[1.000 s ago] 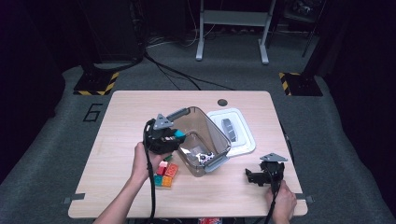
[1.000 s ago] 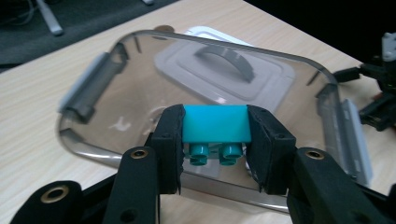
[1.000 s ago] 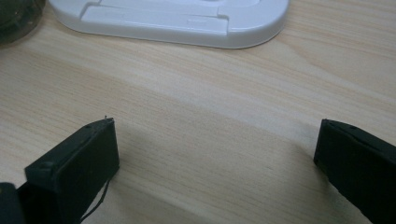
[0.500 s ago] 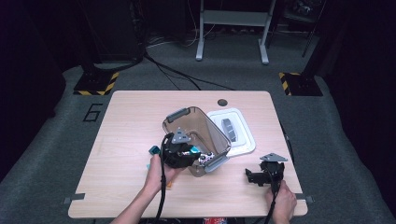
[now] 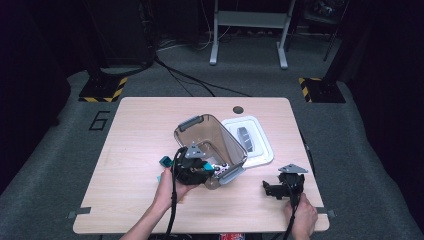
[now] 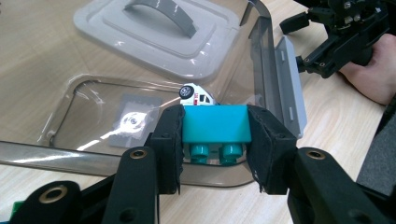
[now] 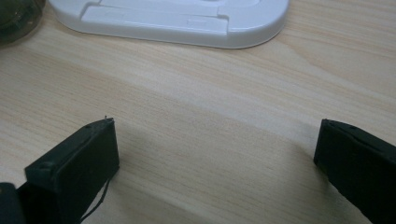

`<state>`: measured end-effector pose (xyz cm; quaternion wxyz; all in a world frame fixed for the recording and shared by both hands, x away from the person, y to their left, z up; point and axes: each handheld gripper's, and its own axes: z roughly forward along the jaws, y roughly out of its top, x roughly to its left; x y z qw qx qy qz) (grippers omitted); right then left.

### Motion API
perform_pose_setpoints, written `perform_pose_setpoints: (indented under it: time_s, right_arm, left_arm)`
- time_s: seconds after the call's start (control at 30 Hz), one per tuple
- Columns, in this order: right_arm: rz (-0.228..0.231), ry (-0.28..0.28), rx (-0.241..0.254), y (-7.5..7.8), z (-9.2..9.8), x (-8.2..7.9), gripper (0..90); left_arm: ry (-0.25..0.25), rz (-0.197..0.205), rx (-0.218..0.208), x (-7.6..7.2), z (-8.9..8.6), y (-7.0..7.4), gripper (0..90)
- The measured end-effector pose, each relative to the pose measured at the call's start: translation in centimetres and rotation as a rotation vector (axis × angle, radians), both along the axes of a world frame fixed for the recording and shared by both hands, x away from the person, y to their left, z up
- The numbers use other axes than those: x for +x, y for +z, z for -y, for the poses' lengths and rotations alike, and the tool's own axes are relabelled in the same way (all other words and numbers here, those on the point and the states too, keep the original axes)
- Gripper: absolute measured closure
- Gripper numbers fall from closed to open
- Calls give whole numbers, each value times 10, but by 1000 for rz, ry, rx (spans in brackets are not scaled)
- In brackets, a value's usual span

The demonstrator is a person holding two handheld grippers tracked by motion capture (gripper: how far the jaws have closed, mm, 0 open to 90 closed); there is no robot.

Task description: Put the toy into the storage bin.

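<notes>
Block (image 6: 215, 125), turquoise plastic with two round studs, sits clamped between the pads of your left tool (image 6: 215, 140), at the open mouth of the smoky clear plastic bin (image 6: 93, 116) lying on its side on the wooden bench (image 5: 140, 150). Left gripper view shows this grip and a small white toy car (image 6: 194, 93) inside the bin; high view hides the block behind your left tool (image 5: 196, 169). Block's long axis runs pad to pad, studs facing you. Your right tool (image 7: 217, 154) stands apart over bare bench, near the white lid (image 7: 187, 18).
</notes>
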<state>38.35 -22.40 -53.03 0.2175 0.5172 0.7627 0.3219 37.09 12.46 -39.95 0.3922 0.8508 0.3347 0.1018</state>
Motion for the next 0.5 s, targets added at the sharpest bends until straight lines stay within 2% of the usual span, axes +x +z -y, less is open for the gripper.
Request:
perform_pose_setpoints:
  time_s: [0.13,0.2,0.33,0.5]
  right_arm:
    - [0,1,-1,0,0,0,0]
    - [0,0,0,0,0,0,0]
    - [-2,-1,0,0,0,0,0]
    - [-3,-1,1,0,0,0,0]
  left_arm:
    - [3,1,3,-1,-5,3,490]
    - [14,19,2,-5,-9,5,386]
    - [32,44,7,-13,-19,9,251]
    - [77,67,-5,-21,-41,7,159]
